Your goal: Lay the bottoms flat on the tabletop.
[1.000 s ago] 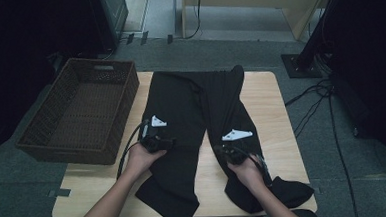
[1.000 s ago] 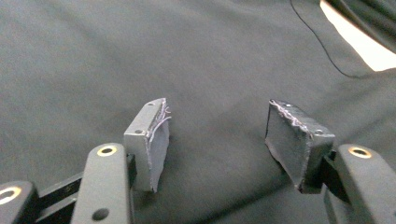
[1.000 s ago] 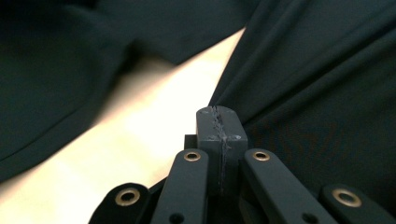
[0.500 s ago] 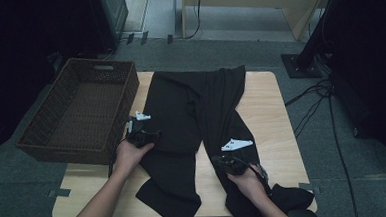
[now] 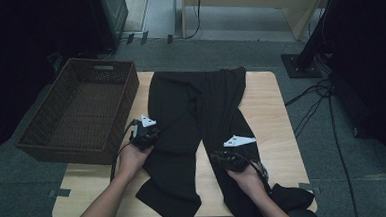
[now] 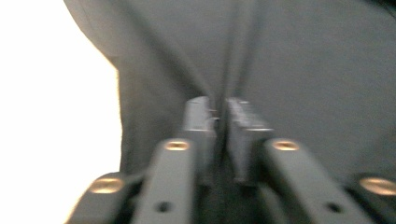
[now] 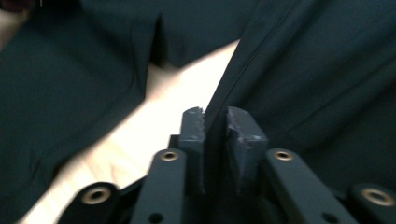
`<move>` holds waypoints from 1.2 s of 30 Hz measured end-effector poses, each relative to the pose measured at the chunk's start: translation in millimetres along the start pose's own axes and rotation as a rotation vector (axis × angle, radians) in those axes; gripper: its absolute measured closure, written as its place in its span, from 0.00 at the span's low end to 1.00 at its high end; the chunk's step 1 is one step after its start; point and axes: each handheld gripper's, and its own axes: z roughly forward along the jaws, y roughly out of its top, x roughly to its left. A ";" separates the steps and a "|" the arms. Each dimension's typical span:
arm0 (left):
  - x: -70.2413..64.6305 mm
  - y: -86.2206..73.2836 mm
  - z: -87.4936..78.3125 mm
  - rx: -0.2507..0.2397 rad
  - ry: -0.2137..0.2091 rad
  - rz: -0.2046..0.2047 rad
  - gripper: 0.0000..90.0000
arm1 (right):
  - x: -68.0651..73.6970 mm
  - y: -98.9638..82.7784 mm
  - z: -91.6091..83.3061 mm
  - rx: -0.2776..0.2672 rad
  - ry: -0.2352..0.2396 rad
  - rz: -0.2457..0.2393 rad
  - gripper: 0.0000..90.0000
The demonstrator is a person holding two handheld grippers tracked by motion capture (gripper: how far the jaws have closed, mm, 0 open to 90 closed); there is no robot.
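A: The biggest thing here is the pair of black trousers [image 5: 197, 133], spread flat on the wooden surface [image 5: 266, 109], waistband at the far end and both legs running back toward the person. The wicker basket [image 5: 81, 112] stands off to the outer side of the left tool [image 5: 143, 137], with nothing in it.

B: How will the trousers handle?

A: By the look of them: soft, limp and light. The cloth will likely sag and trail wherever it isn't held, and a smooth weave like this may slip out of a shallow pinch. Nothing about it is fragile.

B: So where should the tools take hold?

A: At the edges and seams, where the cloth is doubled. The left tool sits at the outer edge of the leg nearest it, and its jaws have just been closing; in the left gripper view they stand almost together with a fold of dark cloth [image 6: 289, 84] caught between them, so it is gripping the trousers.

B: And the right tool [image 5: 223, 159]?

A: It sits at the inner edge of the other leg, just beside the bare strip between the legs. Its jaws have just been opening; in the right gripper view the seam edge [image 7: 233, 79] runs into the narrow gap, but the pads no longer seem to press on it.
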 end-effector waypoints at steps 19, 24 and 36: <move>11.3 -14.2 -16.0 0.034 -0.115 -0.062 1.00 | -137.2 54.9 21.1 -0.099 -0.384 0.135 0.47; 16.7 -14.9 -15.2 0.030 -0.153 -0.119 1.00 | -136.8 54.1 35.1 -0.061 -0.402 0.127 0.48; 12.4 -21.0 -26.1 0.074 -0.184 -0.124 1.00 | -115.8 41.4 19.4 -0.009 -0.358 0.104 0.99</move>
